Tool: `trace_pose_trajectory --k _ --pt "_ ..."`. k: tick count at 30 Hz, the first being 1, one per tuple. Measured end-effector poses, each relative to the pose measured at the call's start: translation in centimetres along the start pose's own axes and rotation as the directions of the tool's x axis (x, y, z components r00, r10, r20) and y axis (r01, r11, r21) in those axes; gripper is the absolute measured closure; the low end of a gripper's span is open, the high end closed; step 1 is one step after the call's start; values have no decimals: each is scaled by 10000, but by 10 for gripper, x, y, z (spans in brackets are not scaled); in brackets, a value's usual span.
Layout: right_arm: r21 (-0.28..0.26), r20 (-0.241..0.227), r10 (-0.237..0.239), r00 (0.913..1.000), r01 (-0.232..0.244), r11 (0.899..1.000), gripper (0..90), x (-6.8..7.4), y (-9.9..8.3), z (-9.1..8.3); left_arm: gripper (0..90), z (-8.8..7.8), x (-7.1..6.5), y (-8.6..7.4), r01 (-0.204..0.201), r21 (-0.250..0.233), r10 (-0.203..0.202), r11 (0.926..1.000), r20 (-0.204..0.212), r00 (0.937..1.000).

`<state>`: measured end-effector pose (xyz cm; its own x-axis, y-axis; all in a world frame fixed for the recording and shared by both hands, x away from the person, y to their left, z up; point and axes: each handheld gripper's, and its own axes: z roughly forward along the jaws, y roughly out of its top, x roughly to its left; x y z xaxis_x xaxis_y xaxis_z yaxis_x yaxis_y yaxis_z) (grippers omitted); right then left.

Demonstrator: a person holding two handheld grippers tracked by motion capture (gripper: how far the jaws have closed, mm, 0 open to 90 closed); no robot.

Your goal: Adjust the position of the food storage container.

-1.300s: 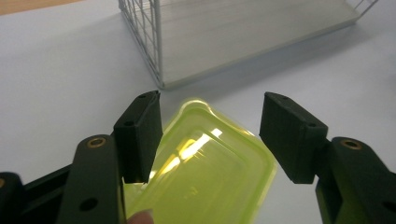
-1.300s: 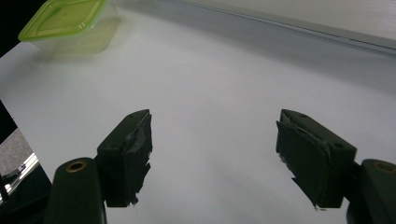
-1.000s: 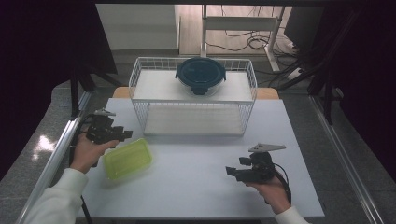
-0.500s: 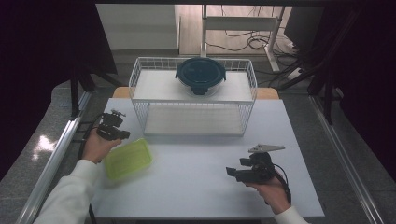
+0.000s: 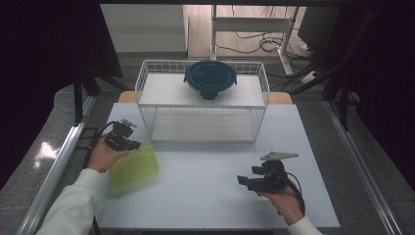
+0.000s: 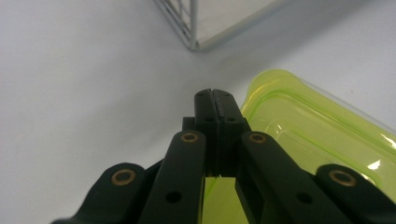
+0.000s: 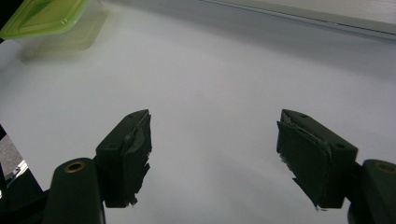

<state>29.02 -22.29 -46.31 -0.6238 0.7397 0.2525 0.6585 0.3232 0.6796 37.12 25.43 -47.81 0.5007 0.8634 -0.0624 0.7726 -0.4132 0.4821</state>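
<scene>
White table (image 5: 205,196) fills the near ground, matte and unmarked, with a metal rail along its left edge and grey speckled floor on both sides. On the near right, the right gripper (image 5: 241,179) lies low over bare table, its jaws spread wide with nothing between them. On the near left, the left gripper (image 5: 133,145) has its jaws pressed together; the left gripper view shows the closed tips at the edge of the lime-green container lid (image 5: 134,167), though whether they pinch its rim cannot be told. The lid sits on a clear box on the table. Farther back stands a white wire rack (image 5: 203,110), with a round dark-blue lidded bowl (image 5: 210,78) on its upper shelf. Beyond that are a pale wall panel, a desk frame, loose cables on wooden flooring, and dark curtains at both sides. No readable writing shows anywhere.
</scene>
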Motion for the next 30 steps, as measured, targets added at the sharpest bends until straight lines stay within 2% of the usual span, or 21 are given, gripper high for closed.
trace_pose_trajectory --k 3,9,16,19,20,23,25,26,28,30 --pt "7 34 23 10000 -23 10000 258 -1 0 0 900 1 -4 1 -150 -12 151 9999 152 9998" --pt "-16 63 51 10000 -51 10000 258 -2 -1 0 900 1 -20 4 -899 119 895 9959 284 9956" --pt "51 49 29 10000 -30 10000 258 -1 -1 1 900 6 -40 6 -1682 260 1661 9854 677 9838" --pt "61 59 34 10000 -34 10000 257 -1 -1 2 900 13 -51 7 -2132 533 2103 9755 561 9760" --pt "62 68 32 10000 -33 10000 257 -1 -1 2 900 14 -52 7 -2180 551 2149 9744 563 9750" --pt "52 66 28 10000 -28 10000 257 -2 -2 2 900 13 -55 8 -2182 376 2156 9752 635 9744" --pt "71 58 37 10000 -37 10000 256 -2 -2 1 900 8 -54 9 -2073 149 2062 9782 554 9769" --pt "70 58 42 10000 -43 10000 256 -3 -2 1 900 4 -52 9 -1973 30 1969 9803 490 9792" --pt "62 67 56 10000 -57 10000 256 -3 -2 1 900 -3 -46 8 -1443 -151 1447 9894 302 9890" --pt "43 88 52 9999 -53 10000 256 -3 -2 0 900 -11 -40 5 -1155 -227 1158 9931 162 9931"
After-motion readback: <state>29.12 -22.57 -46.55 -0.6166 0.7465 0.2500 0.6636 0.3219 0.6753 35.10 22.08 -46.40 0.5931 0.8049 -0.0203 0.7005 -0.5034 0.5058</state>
